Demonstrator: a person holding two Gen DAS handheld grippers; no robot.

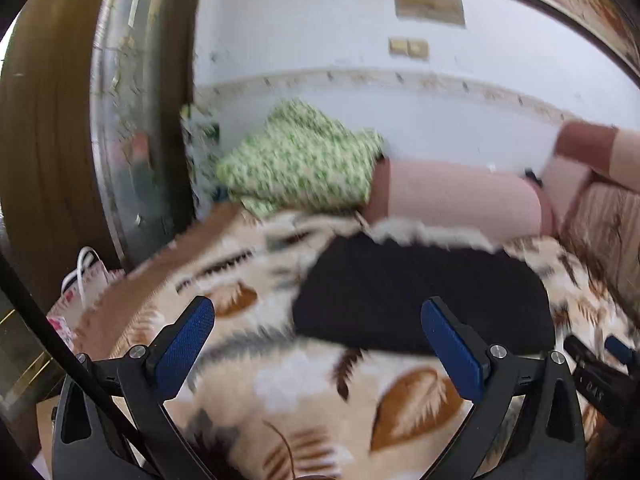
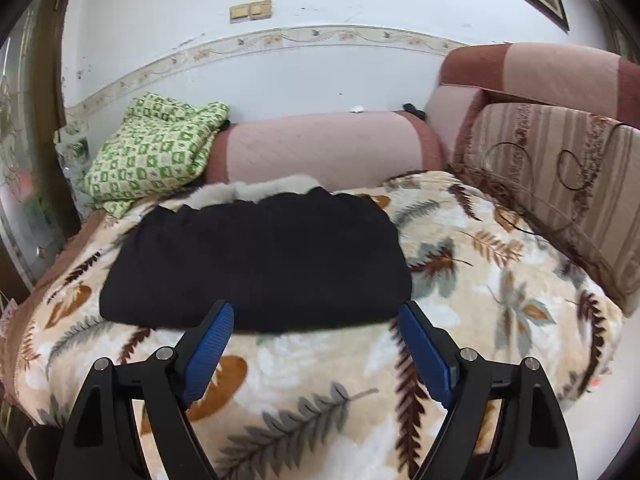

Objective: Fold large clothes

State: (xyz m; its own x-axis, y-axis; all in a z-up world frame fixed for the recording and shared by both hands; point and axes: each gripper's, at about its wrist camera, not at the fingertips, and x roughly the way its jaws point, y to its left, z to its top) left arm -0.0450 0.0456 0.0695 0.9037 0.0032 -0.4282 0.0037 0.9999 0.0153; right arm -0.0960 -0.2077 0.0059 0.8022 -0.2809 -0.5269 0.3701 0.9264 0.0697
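A black garment (image 2: 256,264) with a pale fur trim (image 2: 256,190) along its far edge lies folded into a broad rectangle on a leaf-patterned blanket (image 2: 460,280). In the left wrist view the same black garment (image 1: 420,296) sits ahead and to the right. My right gripper (image 2: 316,314) hangs open just short of the garment's near edge, nothing between its blue pads. The left gripper (image 1: 318,312) is open too, over the blanket at the garment's near left corner, holding nothing. At the right edge of the left wrist view part of the other gripper (image 1: 600,356) shows.
A green-patterned pillow (image 2: 156,152) leans at the back left against a pink bolster (image 2: 320,148). A striped cushion (image 2: 560,184) and sofa backrest (image 2: 540,72) stand on the right. A wooden door frame (image 1: 44,140) and a white-handled bag (image 1: 86,280) are on the left.
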